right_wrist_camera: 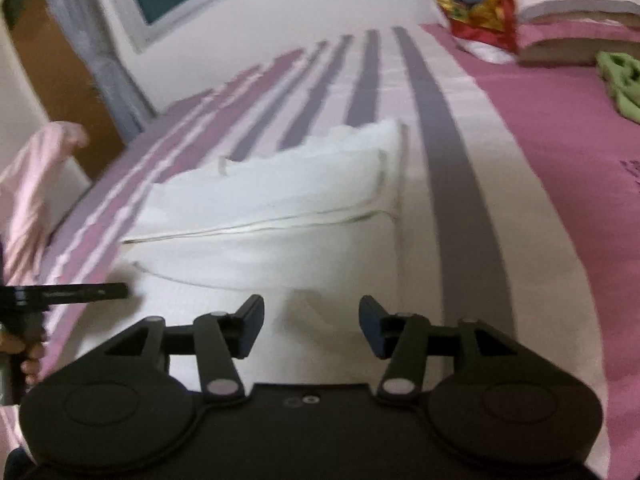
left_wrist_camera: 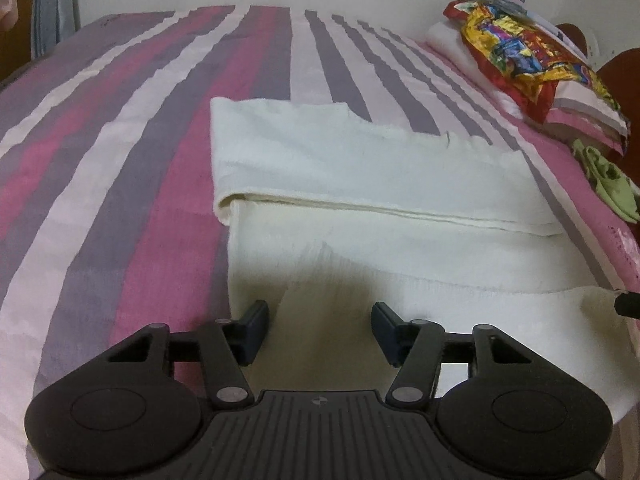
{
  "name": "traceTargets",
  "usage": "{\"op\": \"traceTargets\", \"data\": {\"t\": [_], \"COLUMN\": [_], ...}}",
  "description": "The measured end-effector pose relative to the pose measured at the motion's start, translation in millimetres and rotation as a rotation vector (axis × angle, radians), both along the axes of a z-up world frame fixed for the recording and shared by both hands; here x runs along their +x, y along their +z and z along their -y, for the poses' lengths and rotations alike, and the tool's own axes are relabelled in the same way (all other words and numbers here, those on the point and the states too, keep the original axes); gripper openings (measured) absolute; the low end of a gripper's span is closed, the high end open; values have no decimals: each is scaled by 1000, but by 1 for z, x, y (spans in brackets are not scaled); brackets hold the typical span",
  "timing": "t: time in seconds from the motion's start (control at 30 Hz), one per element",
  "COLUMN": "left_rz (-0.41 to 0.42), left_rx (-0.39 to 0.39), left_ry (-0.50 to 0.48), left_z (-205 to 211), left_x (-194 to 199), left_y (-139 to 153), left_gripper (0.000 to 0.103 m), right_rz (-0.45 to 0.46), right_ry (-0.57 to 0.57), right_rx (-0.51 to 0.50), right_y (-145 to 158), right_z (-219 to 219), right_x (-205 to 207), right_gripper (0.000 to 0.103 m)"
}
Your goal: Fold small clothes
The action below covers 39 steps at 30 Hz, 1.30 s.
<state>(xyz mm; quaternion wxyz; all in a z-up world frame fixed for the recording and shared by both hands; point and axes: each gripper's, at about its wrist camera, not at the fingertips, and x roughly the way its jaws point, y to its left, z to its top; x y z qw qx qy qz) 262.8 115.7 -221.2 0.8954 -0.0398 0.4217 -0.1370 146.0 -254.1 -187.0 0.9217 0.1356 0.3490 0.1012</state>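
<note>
black ribbed left claw (left_wrist_camera: 320,330) over soft folded white cloth (left_wrist_camera: 360,184).

Light was soft, even; dark shadow lay near left gripper (left_wrist_camera: 320,322) on white cloth (left_wrist_camera: 360,200). Right view was blurred (edges bowed, corners dark).
</note>
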Motion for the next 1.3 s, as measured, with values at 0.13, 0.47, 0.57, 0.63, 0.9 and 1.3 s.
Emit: {"op": "traceTargets", "data": {"t": [0.13, 0.47, 0.57, 0.63, 0.9, 1.3], "left_rz": [1, 56, 122, 153, 263, 214], "left_rx": [-15, -65, -111, -142, -207, -176], "left_ry": [3, 47, 74, 89, 189, 314], "left_z": [2, 2, 0, -2, -7, 13], "left_x": [-3, -13, -16, -12, 49, 148], "left_y": [-1, 7, 21, 31, 61, 11], "left_gripper": [58, 6, 5, 5, 5, 5], "right_rz": [-14, -26, 23, 55, 183, 139], "right_ry": [40, 62, 26, 7, -36, -90], "right_rx": [-68, -148, -108, -62, -57, -115], "right_y": [-3, -11, 0, 13, 57, 29], "right_z": [-10, -19, -14, -7, 8, 9], "right_x": [5, 8, 6, 9, 59, 200], "right_gripper": [60, 6, 6, 5, 5, 5]}}
